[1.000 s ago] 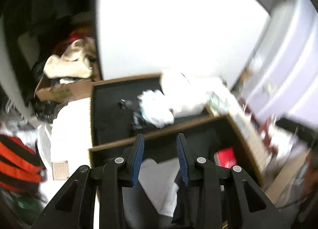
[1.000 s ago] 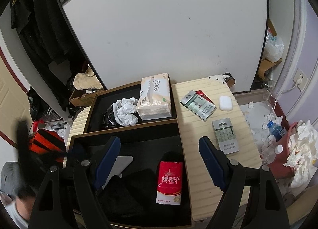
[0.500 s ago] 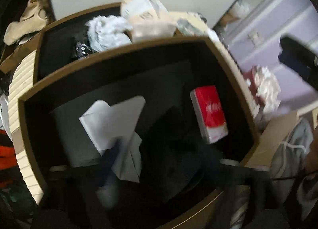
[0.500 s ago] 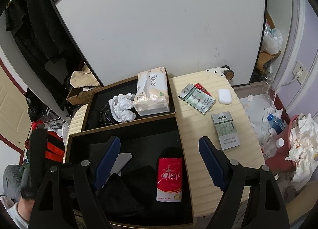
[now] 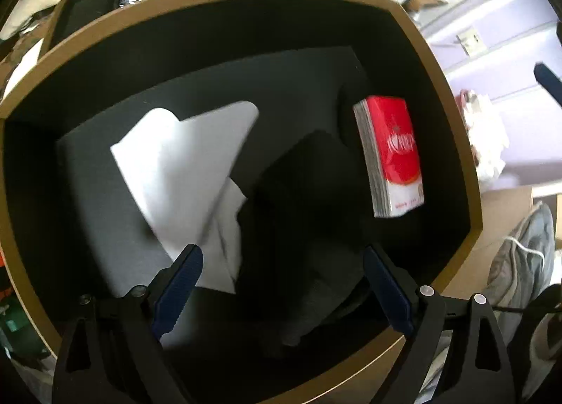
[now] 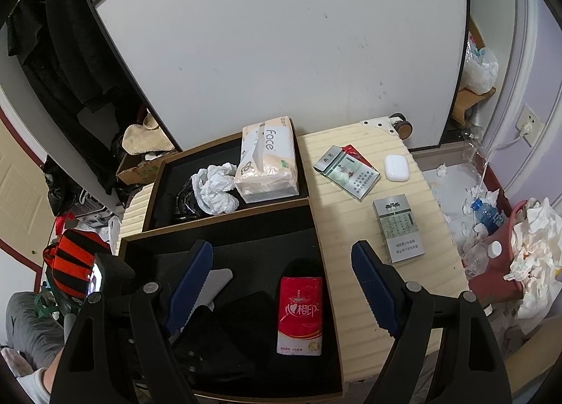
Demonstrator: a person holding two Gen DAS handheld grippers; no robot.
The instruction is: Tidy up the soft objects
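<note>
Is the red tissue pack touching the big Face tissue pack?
Apart. The right wrist view shows the red tissue pack in the near black tray, the Face tissue pack in the far tray, with the trays' walls between them.

2 cigarette packs [image 6: 347, 171] and a white earbud case [image 6: 396, 167] lie apart on the slatted tabletop [image 6: 354, 228].

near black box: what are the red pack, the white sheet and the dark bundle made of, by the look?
Red pack: glossy plastic film, sheen on the wrapper; white layered edges in the left wrist view suggest paper tissues.
White sheet: matte, creased and draped, probably tissue or thin cloth; blur leaves it open.
Dark bundle: matte black, folded, likely fabric.
</note>
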